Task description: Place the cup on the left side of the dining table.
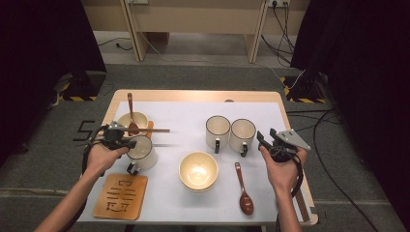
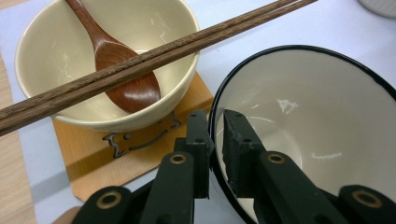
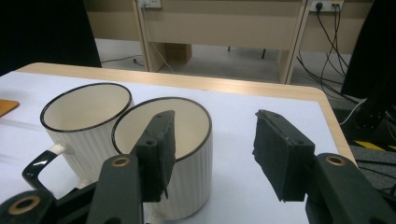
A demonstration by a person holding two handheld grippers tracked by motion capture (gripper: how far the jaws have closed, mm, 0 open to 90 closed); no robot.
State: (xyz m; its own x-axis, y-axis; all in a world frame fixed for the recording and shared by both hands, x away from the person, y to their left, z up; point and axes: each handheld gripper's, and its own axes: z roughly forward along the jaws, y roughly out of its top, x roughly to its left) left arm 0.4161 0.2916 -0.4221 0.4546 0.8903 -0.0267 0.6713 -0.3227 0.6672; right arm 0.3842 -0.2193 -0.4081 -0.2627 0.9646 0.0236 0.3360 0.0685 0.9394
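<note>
The left gripper [image 2: 215, 135] pinches the rim of a mug [image 2: 308, 126], one jaw inside and one outside, at the table's left side beside a bowl [image 2: 51, 51] that sits on a coaster [image 2: 140, 149]; a thin rim grip like that looks likely to let the mug swing or slip if lifted fast; the chopsticks [image 2: 140, 60] balanced across the bowl, over a spoon [image 2: 126, 74], could be knocked off; the right gripper [image 3: 212, 149] hangs spread, close behind two more mugs [image 3: 187, 135], and might bump them.

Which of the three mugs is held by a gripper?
The mug at the left, beside the coaster: the left gripper pinches its rim. The other two stand free.
</note>
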